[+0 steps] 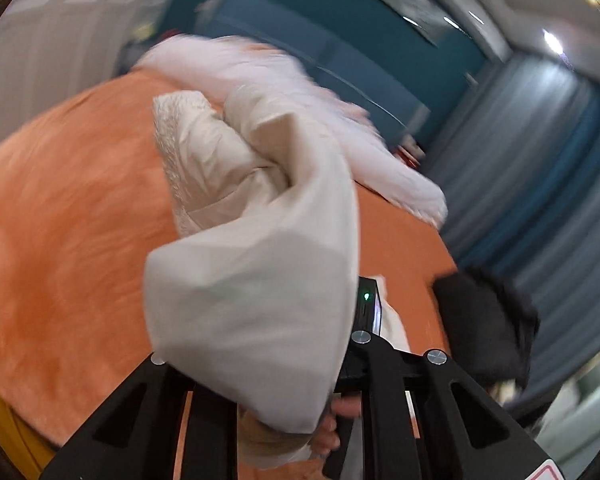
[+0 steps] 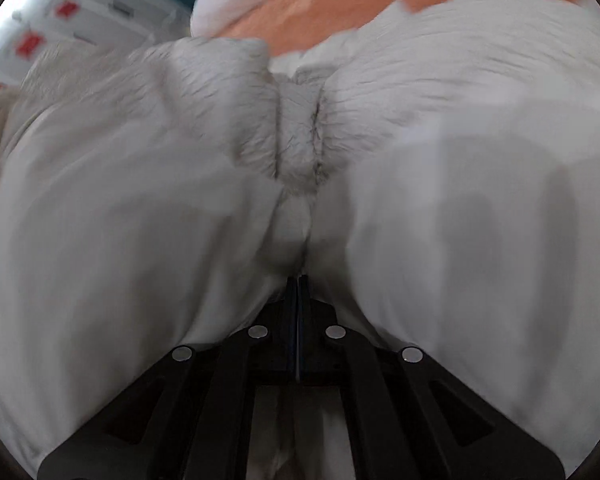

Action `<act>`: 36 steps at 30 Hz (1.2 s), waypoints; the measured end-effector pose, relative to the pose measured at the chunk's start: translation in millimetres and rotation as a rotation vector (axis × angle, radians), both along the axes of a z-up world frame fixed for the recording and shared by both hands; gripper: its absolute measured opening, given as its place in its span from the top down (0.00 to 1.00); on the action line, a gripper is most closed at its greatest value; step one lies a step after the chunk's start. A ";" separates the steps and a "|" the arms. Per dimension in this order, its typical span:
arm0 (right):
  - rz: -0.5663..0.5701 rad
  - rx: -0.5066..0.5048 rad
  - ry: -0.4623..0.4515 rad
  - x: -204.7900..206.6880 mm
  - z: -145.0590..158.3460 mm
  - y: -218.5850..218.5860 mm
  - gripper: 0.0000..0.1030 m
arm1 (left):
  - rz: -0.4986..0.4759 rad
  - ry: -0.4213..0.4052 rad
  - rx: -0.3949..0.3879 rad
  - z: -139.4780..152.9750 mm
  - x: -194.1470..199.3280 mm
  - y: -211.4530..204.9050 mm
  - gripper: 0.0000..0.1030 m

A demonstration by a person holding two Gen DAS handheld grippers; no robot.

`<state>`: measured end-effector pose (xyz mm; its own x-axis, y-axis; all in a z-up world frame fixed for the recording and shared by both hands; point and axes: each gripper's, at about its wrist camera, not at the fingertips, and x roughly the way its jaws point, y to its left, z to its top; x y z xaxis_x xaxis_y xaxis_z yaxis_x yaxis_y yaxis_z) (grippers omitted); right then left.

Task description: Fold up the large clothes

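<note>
A large cream-white garment with ribbed hems is held up over an orange bed. In the left wrist view the garment [image 1: 256, 264] drapes over my left gripper [image 1: 296, 360] and hides its fingertips; the cloth hangs bunched from it, with a ribbed cuff [image 1: 172, 148] above. In the right wrist view the garment [image 2: 460, 216] fills the frame. My right gripper [image 2: 298, 284] is shut on a gathered fold of it, just below the ribbed band [image 2: 300, 120].
The orange bedspread [image 1: 68, 220] lies below, also in the right wrist view [image 2: 340, 4]. A white fluffy pile [image 1: 284, 76] lies at the far side of the bed. A dark cloth [image 1: 484, 320] lies at the bed's right edge, beside blue curtains [image 1: 540, 160]. White boxes with red labels [image 2: 60, 16] stand at upper left.
</note>
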<state>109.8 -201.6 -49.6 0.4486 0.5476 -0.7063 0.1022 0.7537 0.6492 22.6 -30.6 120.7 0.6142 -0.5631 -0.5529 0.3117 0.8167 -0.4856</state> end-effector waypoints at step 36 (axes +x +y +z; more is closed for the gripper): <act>-0.327 -0.193 -0.304 -184.6 131.5 -261.6 0.47 | -0.480 -0.198 0.688 -136.8 -68.6 -277.4 0.87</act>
